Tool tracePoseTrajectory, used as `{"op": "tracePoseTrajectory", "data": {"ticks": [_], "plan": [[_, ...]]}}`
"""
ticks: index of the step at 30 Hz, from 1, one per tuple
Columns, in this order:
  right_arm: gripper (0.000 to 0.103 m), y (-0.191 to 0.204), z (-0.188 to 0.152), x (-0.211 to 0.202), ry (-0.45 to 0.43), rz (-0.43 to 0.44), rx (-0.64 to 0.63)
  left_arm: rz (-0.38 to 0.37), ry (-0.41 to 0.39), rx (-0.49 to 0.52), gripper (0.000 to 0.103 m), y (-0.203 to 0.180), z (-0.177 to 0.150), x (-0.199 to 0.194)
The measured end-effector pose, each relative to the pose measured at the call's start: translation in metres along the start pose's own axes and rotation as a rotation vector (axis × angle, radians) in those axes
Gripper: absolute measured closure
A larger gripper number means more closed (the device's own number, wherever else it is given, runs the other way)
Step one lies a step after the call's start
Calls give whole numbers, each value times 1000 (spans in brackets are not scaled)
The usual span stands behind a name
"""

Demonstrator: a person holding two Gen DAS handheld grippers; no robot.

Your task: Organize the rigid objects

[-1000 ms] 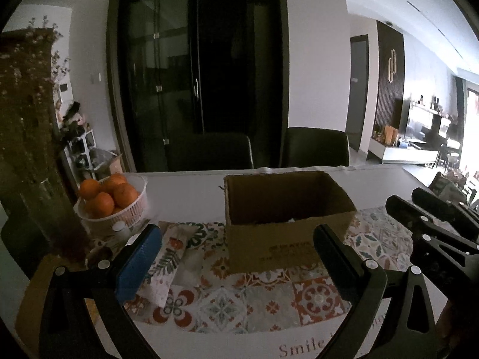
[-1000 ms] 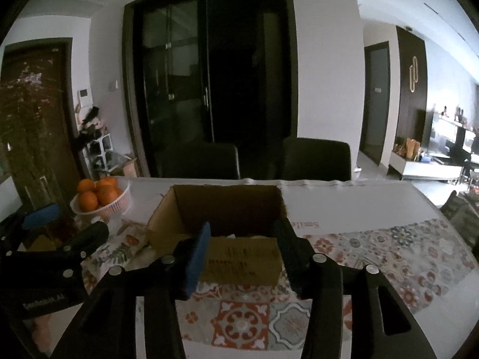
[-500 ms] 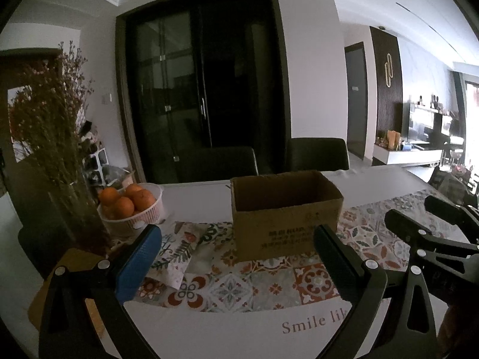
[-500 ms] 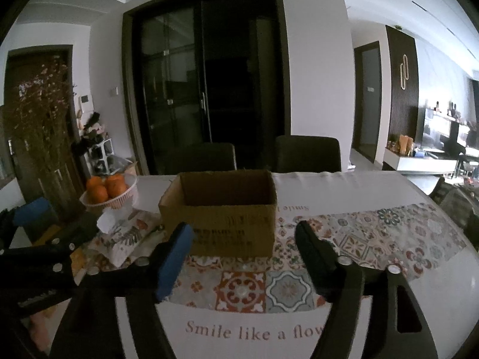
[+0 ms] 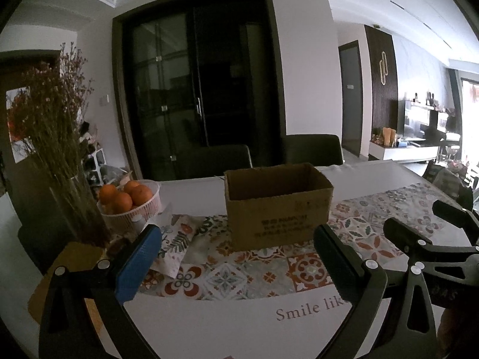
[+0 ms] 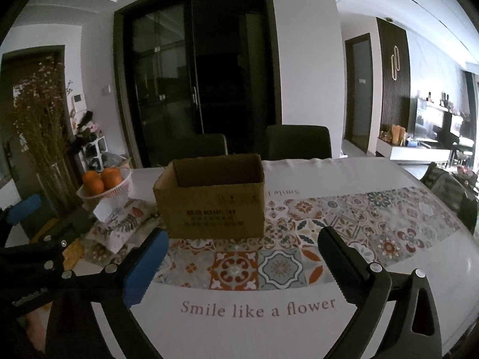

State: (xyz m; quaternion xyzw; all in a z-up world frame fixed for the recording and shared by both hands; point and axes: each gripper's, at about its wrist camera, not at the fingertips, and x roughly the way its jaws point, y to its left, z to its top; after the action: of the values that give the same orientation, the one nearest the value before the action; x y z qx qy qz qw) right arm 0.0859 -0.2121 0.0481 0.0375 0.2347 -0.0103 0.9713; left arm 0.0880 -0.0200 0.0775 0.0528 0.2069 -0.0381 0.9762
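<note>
An open brown cardboard box point(image 5: 278, 203) stands on the patterned tablecloth point(image 5: 269, 269); it also shows in the right wrist view point(image 6: 212, 200). Its inside is hidden from both views. My left gripper point(image 5: 236, 239) is open and empty, well short of the box. My right gripper point(image 6: 242, 242) is open and empty, also short of the box. The right gripper shows at the right of the left wrist view point(image 5: 419, 224), and the left gripper at the left of the right wrist view point(image 6: 48, 218).
A white basket of oranges point(image 5: 131, 203) and a vase of dried flowers point(image 5: 57, 149) stand at the left. A floral pouch point(image 5: 176, 239) lies beside the basket. A yellow-brown mat point(image 5: 66, 269) lies at the near left. Two dark chairs point(image 6: 296, 143) stand behind the table.
Both grippers have pulled back from the box toward the table's near edge. The right gripper's jaws have opened wider. The box stays in place.
</note>
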Motion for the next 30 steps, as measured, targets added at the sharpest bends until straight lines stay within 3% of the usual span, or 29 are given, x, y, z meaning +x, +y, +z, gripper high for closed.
{"op": "tracePoseTrajectory", "data": {"ticks": [12, 30], "plan": [[1, -1, 0, -15, -47, -29, -13, -14, -2, -14, 0, -1, -2, -7], [1, -3, -1, -17, -45, -23, -13, -30, 18, -29, 0, 0, -3, -5]]}}
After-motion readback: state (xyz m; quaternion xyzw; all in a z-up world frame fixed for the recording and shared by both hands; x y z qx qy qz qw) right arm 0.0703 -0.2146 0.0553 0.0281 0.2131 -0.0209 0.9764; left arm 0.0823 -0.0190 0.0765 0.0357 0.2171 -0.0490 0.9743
